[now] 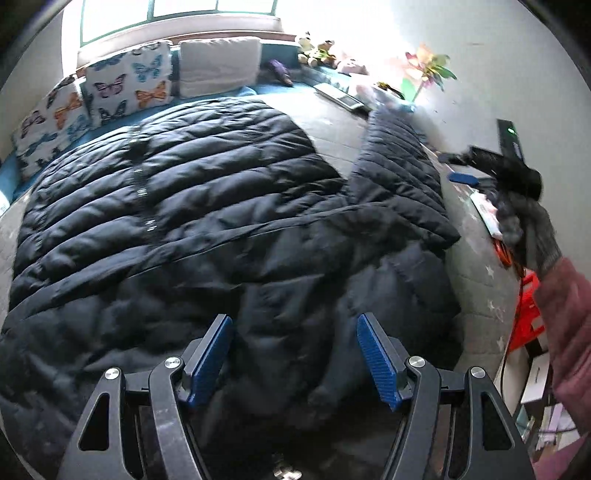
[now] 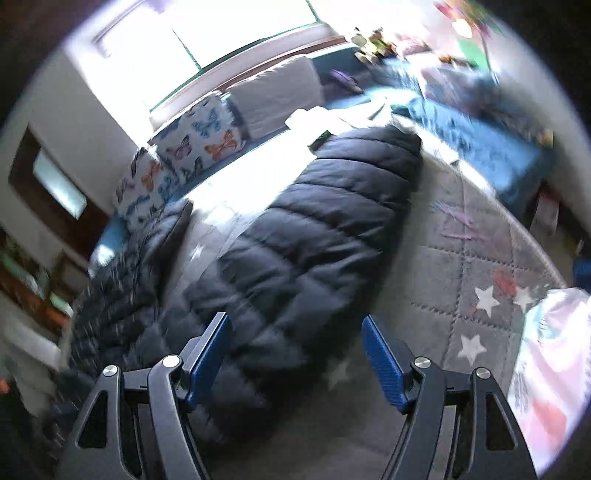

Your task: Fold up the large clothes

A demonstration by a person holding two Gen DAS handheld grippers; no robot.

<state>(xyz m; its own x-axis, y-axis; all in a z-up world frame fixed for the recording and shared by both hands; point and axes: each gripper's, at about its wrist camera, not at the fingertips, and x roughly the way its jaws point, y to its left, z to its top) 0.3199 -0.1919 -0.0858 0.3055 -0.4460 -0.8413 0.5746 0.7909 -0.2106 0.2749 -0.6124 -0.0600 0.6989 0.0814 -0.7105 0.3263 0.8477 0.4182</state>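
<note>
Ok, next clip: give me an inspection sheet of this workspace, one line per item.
Surface: grey quilted bedspread with stars.
Job's things: black puffer jacket spread flat, sleeve stretched out.
Clutter: butterfly pillows, white cushion, soft toys, pinwheel.
Grippers: left gripper open, empty, over jacket; right gripper open, empty, beside sleeve.
Cables: orange cable at the bed edge.
Surroundings: bright window, white wall.
</note>
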